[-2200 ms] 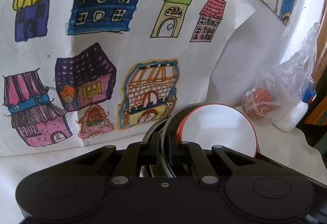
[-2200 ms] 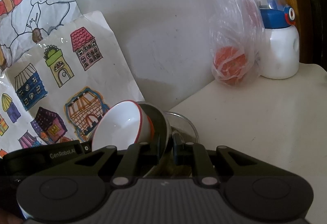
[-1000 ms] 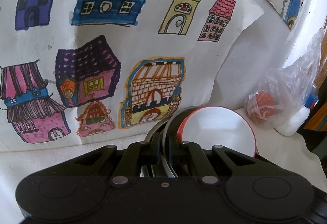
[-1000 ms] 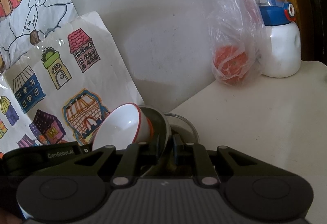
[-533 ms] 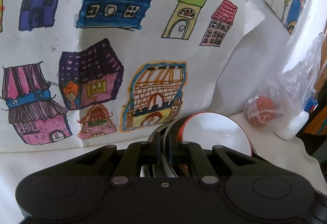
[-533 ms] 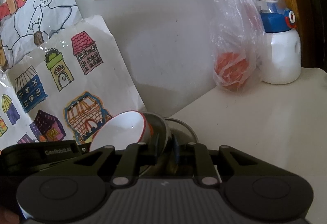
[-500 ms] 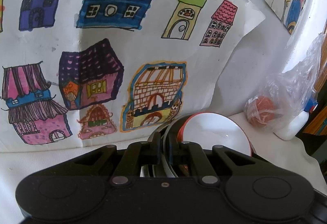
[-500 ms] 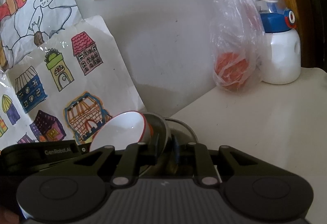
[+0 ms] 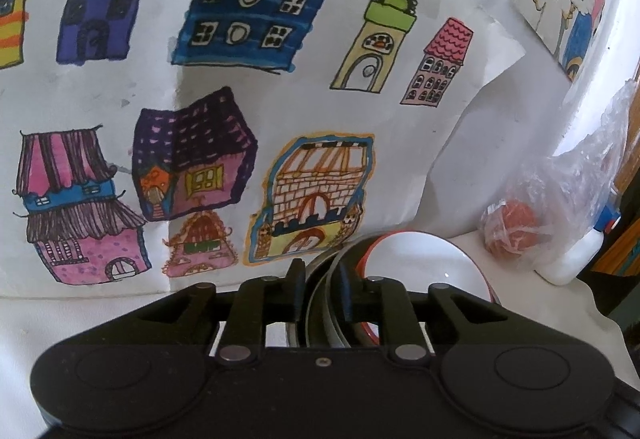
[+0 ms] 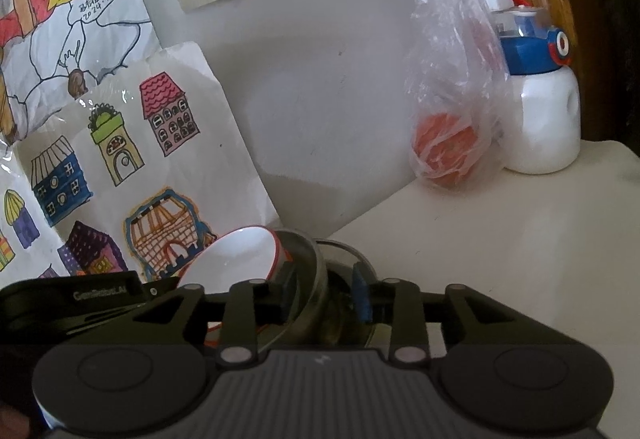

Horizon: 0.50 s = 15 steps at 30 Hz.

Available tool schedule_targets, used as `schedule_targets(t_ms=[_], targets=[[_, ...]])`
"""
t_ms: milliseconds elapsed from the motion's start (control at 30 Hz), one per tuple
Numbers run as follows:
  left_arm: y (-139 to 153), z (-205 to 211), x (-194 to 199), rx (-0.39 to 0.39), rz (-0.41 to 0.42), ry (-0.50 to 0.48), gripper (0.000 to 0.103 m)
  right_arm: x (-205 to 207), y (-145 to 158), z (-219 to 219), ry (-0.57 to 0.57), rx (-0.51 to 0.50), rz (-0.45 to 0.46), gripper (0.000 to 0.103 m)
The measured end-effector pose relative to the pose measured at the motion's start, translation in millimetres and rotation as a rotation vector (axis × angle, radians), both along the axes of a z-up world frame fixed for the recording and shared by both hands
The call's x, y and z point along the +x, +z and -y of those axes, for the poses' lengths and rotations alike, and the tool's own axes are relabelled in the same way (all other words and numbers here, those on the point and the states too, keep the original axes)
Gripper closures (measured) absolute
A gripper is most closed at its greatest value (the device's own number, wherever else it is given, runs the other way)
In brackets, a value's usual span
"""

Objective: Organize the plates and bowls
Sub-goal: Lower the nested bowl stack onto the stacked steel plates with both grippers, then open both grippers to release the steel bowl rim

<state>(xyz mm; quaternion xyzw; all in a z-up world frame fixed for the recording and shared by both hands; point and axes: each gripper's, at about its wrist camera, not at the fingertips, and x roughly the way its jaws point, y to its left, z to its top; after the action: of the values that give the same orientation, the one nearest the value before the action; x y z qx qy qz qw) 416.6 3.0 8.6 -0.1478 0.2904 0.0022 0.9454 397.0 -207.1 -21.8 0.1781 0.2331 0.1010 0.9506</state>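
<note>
— Are the tongs clamped?
— No. The left gripper [image 9: 322, 289] and right gripper [image 10: 325, 297] have just been opening; the steel bowl's [image 10: 306, 279] rim stands between the jaws.
— The white bowl [image 10: 240, 259]?
— Inside the steel one, on the table [image 10: 500, 259].

Home, children's drawings [image 9: 256, 87] on wall, water bottle [image 10: 540, 111]

Soft daylight; dim lower corners; fisheye-bent edges; slight blur.
</note>
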Motion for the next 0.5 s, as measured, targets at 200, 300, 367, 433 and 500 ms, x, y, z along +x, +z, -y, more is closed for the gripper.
schedule_targets(t_ms=[200, 300, 367, 433, 500], targets=[[1.9, -4.9, -7.7, -0.018, 0.011, 0.009, 0.071, -1.4, -0.1, 4.5, -0.008, 0.004, 0.005, 0.053], [2.2, -9.1, -12.6, -0.026, 0.015, 0.013, 0.067, -3.7, 1.2, 4.0, -0.014, -0.007, 0.015, 0.049], [2.9, -12.0, -16.1, -0.033, 0.020, 0.019, 0.064, -5.6, 2.4, 3.5, -0.017, -0.011, 0.022, 0.045], [4.0, -14.9, -19.9, -0.038, 0.029, 0.028, 0.060, -8.6, 3.8, 3.3, -0.019, -0.014, 0.031, 0.041], [5.6, -18.1, -24.2, -0.049, 0.037, 0.028, 0.053, -13.1, 5.6, 3.3, -0.014, -0.013, 0.045, 0.034]])
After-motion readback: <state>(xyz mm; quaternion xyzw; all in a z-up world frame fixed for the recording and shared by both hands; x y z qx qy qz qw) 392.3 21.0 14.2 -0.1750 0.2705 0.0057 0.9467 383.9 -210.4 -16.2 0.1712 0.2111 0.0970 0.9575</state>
